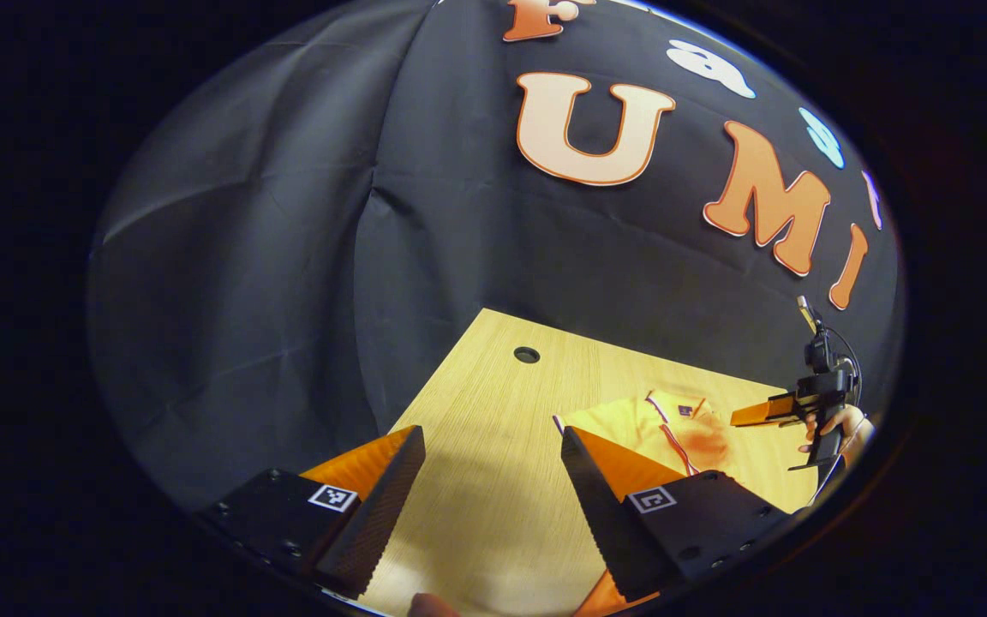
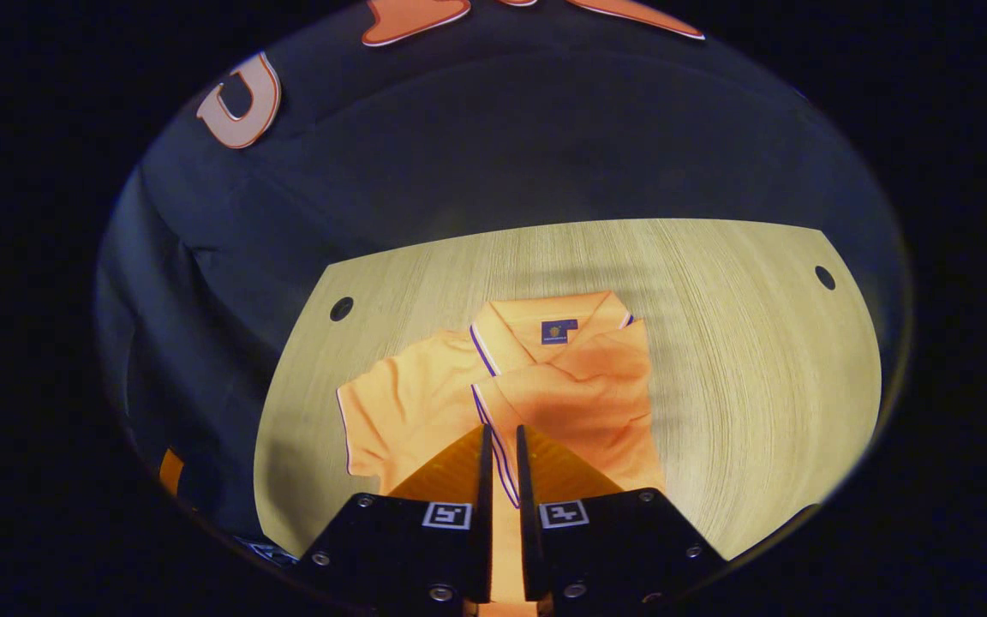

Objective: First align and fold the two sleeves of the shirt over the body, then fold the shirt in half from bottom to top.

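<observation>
Across the booth's middle your pale wood-grain table (image 2: 742, 360) spreads widest, its smooth top pierced by two round cable holes, one near each far corner in the right gripper view. On it lies one orange polo shirt (image 2: 579, 403), soft knit with dark piping along the collar and sleeve hems, collar toward the far wall; one sleeve (image 2: 395, 407) still lies spread out flat to the side, while the other side is folded over the body. Your left gripper (image 1: 493, 480) hangs over bare table beside the shirt, its two wedge-shaped, ridged fingers spread wide with nothing between them. Your right gripper (image 2: 500, 454) sits low over the shirt's body, its two fingers drawn nearly together with only a narrow slit left; whether they pinch any fabric you cannot tell. In the left gripper view, that right gripper (image 1: 759, 414) shows farther off above the shirt, held by your hand (image 1: 836, 428).
</observation>
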`<action>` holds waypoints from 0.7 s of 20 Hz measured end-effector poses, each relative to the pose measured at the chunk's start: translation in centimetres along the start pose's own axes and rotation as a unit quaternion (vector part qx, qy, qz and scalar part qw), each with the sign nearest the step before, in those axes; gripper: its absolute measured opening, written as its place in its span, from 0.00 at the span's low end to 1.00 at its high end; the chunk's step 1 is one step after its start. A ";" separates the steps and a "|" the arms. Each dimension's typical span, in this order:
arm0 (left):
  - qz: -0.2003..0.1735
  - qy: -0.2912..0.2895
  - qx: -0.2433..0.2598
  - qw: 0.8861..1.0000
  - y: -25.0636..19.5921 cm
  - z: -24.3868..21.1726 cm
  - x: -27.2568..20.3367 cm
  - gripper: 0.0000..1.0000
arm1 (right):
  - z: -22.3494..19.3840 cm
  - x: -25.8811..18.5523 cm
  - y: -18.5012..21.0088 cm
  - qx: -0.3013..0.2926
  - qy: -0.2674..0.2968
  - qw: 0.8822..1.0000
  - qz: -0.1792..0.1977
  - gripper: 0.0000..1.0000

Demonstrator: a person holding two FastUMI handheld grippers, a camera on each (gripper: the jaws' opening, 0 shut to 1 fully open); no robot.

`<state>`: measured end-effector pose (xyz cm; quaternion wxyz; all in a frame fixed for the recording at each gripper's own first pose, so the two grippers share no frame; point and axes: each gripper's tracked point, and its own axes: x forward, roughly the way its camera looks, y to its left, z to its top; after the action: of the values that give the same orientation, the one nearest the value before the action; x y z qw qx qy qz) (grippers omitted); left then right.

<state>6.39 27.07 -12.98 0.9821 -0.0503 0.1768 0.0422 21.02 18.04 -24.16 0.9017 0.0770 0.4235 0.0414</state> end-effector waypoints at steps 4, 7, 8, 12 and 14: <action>-0.002 0.002 0.007 1.000 -0.5 0.3 0.3 0.99 | 0.1 -0.1 0.5 -0.009 -0.006 1.000 0.007 0.59; 0.000 0.002 0.022 1.000 -1.4 0.8 1.4 0.99 | 0.7 -0.5 0.1 -0.009 -0.025 1.000 -0.001 0.94; 0.001 0.004 0.028 1.000 -1.7 0.7 1.9 0.98 | 1.0 -0.9 -0.4 -0.009 -0.031 0.999 -0.008 0.96; -0.030 0.029 0.038 0.998 -4.7 0.6 4.5 0.98 | 2.2 -2.6 -2.2 -0.023 -0.066 0.997 -0.030 0.99; -0.048 0.036 0.055 0.997 -6.7 0.9 5.8 0.98 | 2.9 -3.8 -3.2 -0.031 -0.086 0.995 -0.041 0.99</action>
<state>12.79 20.86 -13.60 0.9773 -0.0064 0.2110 -0.0165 20.84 14.04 -20.02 0.9376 0.0346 0.3458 0.0108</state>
